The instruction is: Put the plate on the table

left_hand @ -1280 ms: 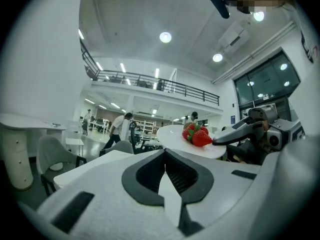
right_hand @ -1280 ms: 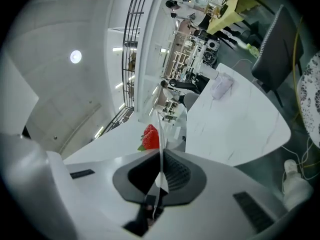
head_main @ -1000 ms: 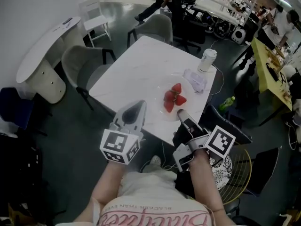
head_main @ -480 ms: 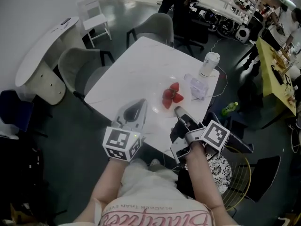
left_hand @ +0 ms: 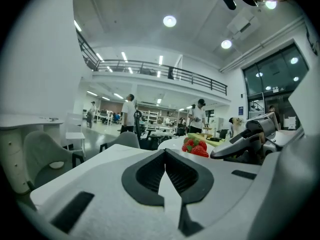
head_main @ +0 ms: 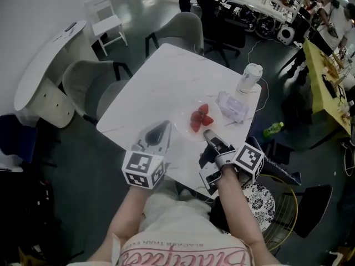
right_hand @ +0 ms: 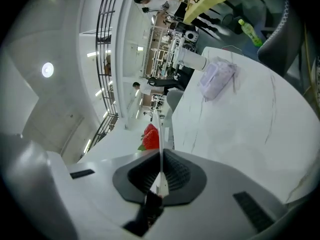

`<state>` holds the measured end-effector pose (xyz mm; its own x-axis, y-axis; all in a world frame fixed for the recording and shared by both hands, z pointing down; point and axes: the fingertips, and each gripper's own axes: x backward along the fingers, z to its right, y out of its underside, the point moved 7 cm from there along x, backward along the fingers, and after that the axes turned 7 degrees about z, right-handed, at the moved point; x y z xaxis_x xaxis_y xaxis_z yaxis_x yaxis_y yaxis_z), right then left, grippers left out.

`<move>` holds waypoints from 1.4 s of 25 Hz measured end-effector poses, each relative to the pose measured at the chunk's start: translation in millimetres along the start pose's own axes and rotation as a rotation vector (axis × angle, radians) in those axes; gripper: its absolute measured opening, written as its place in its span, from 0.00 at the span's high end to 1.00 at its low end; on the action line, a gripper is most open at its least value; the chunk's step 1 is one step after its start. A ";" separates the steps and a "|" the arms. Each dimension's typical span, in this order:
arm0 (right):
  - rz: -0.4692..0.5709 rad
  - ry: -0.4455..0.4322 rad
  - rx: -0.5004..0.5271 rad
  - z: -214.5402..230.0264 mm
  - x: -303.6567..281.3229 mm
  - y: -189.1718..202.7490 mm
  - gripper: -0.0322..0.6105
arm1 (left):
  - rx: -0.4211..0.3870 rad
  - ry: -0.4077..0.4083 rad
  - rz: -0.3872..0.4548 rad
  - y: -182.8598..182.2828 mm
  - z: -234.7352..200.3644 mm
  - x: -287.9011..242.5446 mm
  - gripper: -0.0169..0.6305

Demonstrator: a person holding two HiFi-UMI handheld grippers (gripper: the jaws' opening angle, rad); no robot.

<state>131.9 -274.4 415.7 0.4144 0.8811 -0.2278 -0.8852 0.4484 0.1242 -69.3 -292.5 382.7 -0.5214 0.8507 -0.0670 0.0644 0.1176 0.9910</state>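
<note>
White desk [head_main: 155, 87] in the head view had the plate [head_main: 184, 129] of strawberries [head_main: 198, 118] at its near edge. Left gripper view: the left gripper [left_hand: 165, 154] was closed and empty. Right gripper view: the right gripper [right_hand: 159, 134] pinched the plate's thin rim.

Far and left corners of tabletop [head_main: 158, 79] bare, open to reach. Right corner crowded: cup [head_main: 249, 77], tissue pack [head_main: 233, 107] near it. Toward near corner, plate [head_main: 184, 131] with strawberries [head_main: 198, 118]. One chair [head_main: 89, 85] at far-left edge, second chair [head_main: 183, 31] by far corner.
</note>
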 end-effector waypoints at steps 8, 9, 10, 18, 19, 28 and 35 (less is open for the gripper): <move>-0.019 0.071 0.036 25.7 -60.1 -6.3 0.93 | 0.029 0.016 -0.052 18.7 -33.5 -40.9 0.97; -0.024 0.078 0.042 28.6 -66.8 -6.6 0.94 | 0.032 0.019 -0.060 21.4 -36.0 -45.3 0.97; -0.028 0.085 0.047 31.4 -73.6 -6.9 0.94 | 0.036 0.022 -0.068 23.9 -38.6 -49.5 0.97; -0.058 0.155 0.074 62.8 -127.6 -5.1 0.94 | 0.071 0.038 -0.125 45.4 -67.4 -78.8 0.97; -0.060 0.167 0.077 67.4 -133.8 -5.4 0.94 | 0.076 0.038 -0.132 47.9 -71.1 -82.5 0.97; -0.079 0.241 0.071 107.1 -173.4 -2.8 0.94 | 0.117 0.032 -0.199 81.2 -97.4 -102.3 0.97; -0.093 0.361 0.120 132.4 -191.4 -2.9 0.94 | 0.181 0.021 -0.227 94.4 -115.3 -111.2 0.97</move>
<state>83.1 -424.4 586.8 0.3716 0.7359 -0.5660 -0.8074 0.5571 0.1942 -103.4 -435.1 497.0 -0.5570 0.7816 -0.2809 0.0941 0.3954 0.9137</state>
